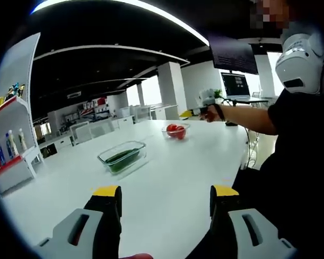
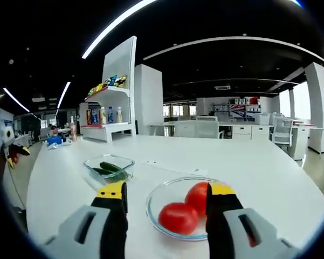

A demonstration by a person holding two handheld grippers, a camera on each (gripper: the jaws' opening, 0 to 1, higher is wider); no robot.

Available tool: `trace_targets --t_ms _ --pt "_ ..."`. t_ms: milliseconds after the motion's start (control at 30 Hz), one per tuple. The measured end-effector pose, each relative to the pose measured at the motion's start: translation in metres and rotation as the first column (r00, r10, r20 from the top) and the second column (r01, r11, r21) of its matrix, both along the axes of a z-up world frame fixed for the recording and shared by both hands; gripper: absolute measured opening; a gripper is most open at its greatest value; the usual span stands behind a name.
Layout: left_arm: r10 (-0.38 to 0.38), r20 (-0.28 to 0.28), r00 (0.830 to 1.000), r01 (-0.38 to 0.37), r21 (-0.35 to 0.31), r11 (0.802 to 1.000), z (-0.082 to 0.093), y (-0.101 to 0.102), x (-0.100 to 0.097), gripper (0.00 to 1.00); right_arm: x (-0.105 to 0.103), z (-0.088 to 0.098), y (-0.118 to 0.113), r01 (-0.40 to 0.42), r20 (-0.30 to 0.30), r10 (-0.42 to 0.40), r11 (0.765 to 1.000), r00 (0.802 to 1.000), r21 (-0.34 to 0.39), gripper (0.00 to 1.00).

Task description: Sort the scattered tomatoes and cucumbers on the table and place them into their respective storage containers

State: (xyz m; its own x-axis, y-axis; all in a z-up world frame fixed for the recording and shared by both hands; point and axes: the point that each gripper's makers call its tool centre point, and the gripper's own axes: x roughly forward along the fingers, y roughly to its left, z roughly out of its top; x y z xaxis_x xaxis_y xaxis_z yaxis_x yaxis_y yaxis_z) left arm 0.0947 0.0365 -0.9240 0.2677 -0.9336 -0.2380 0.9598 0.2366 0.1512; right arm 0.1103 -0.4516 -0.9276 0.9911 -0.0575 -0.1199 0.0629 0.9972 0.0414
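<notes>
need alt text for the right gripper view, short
The right hand-held gripper hangs open over a round glass bowl holding two red tomatoes on a white table. Behind it to the left, a rectangular glass container holds green cucumbers, with a white shelf of bottles further back.

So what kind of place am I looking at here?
Probably an open-plan office or showroom: a long white table, a display shelf stocked with bottles and packets, rows of white desks, and a monitor.
</notes>
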Motion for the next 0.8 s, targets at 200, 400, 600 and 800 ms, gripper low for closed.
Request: trace_targets --t_ms 200,400,600,800 --pt "0.048 -0.034 0.998 -0.049 -0.021 0.999 0.003 0.004 0.007 0.71 -0.009 0.0 0.005 -0.016 -0.001 0.016 1.0 1.0 -0.004 0.56" --pt "0.018 -0.034 0.999 -0.019 -0.034 0.999 0.006 0.001 -0.004 0.74 -0.015 0.003 0.01 -0.028 0.001 0.029 1.0 1.0 -0.012 0.56" --pt "0.009 -0.048 0.999 -0.012 -0.054 0.998 0.011 0.002 -0.008 0.74 -0.024 0.009 0.018 -0.04 0.016 0.04 0.999 0.999 -0.02 0.56" --pt "0.022 -0.055 0.998 -0.026 -0.07 0.997 0.014 0.003 -0.009 0.72 -0.043 0.02 0.033 -0.051 0.041 0.053 0.998 0.998 -0.031 0.56"
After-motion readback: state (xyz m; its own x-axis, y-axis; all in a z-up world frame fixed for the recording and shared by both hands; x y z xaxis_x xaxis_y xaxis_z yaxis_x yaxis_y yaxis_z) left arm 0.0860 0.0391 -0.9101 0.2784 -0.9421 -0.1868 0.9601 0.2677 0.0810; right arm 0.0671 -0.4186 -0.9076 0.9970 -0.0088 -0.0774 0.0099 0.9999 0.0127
